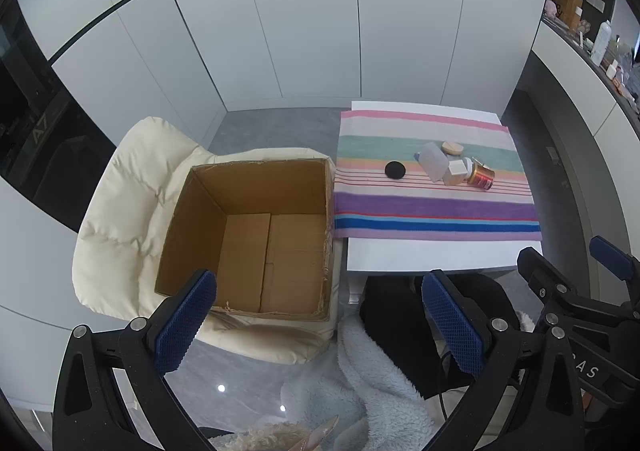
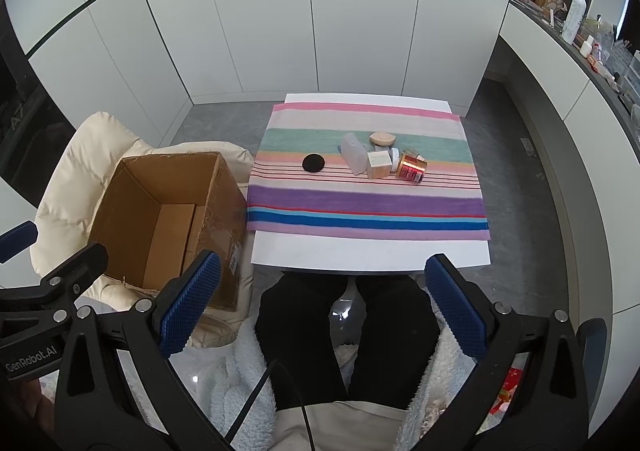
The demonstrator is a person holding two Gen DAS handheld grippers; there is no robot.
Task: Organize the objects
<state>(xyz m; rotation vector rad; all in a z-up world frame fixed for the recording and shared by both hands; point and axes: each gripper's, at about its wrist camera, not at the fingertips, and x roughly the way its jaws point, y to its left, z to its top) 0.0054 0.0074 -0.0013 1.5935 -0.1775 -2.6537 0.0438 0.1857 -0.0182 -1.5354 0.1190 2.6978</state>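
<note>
Two handheld grippers hang wide open and empty low in their frames, the left gripper [image 1: 320,323] above an empty cardboard box [image 1: 256,235] at centre-left, the right gripper [image 2: 322,307] over the person's black-trousered knees [image 2: 344,315]. Nothing touches either pair of blue pads. The items to be organized sit clustered at centre-right on a striped cloth [image 2: 366,207] covering a small white table [image 2: 360,255]: a black round disc [image 2: 313,163] apart to the left, then a translucent container [image 2: 354,154], a beige round puff [image 2: 381,139], a small white box [image 2: 379,165] and a tipped red-and-gold can [image 2: 412,169] packed close together. Judged from here, the lone disc looks the easiest first pick; the crowded pieces call for a careful, narrow approach.
</note>
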